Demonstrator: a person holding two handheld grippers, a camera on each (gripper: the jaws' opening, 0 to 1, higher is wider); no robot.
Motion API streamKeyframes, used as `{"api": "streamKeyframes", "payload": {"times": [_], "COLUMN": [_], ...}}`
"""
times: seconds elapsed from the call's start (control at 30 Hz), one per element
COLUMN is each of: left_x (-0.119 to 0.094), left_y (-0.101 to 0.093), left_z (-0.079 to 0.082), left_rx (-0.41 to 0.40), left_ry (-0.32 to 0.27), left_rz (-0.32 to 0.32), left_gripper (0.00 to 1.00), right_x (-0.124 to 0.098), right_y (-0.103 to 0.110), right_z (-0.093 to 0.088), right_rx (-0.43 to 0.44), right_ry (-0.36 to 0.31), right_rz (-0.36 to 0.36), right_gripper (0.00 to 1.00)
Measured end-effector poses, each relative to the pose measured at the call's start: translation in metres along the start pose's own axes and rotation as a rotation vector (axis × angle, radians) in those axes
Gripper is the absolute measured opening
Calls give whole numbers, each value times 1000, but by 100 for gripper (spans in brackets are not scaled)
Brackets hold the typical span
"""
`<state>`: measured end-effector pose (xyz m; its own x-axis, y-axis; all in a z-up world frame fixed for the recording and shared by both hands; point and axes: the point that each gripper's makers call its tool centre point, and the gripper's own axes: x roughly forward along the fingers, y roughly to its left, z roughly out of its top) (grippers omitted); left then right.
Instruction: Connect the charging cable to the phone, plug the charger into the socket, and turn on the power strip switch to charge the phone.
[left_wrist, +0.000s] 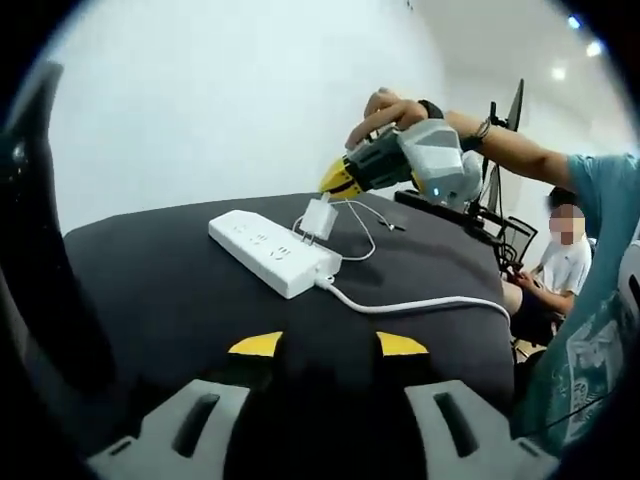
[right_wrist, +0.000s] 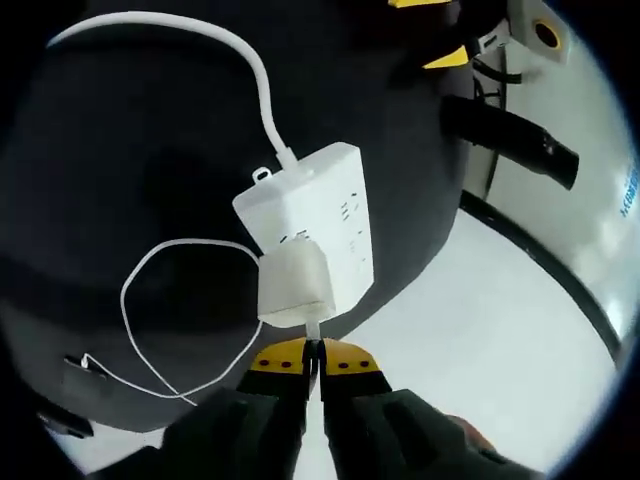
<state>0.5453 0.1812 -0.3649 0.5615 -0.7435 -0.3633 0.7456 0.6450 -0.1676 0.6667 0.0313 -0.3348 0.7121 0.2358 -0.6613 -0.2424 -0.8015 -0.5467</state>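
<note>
While the right gripper (right_wrist: 312, 362) keeps its yellow-tipped jaws pressed together on the thin cable at the base of the white charger (right_wrist: 294, 287), the charger sits against the face of the white power strip (right_wrist: 330, 215); whether its prongs are seated I cannot tell. From the left gripper view, the power strip (left_wrist: 272, 251) lies on the dark round table (left_wrist: 150, 290), its thick cord (left_wrist: 420, 303) trailing toward the table edge (the thin charging cable (right_wrist: 150, 330) loops loose nearby); the left gripper (left_wrist: 327, 345) hovers low with jaws wide apart, holding nothing.
</note>
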Motion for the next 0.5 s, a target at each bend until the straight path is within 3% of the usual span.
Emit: {"api": "streamKeyframes", "payload": {"times": [0.3,0.5], "left_x": [-4,-4], "left_y": [2,-2], "left_z": [3,1], "left_rx": [6,7], "left_ry": [-13,-15], "left_rz": [5,6], "left_gripper": [31,31], "right_x": [1,-5], "right_y": [-4,-1], "right_z": [1,7], "right_rx": [-33,-17], "right_ry": [18,-8], "right_rz": [14,58], "right_gripper": [2,2]}}
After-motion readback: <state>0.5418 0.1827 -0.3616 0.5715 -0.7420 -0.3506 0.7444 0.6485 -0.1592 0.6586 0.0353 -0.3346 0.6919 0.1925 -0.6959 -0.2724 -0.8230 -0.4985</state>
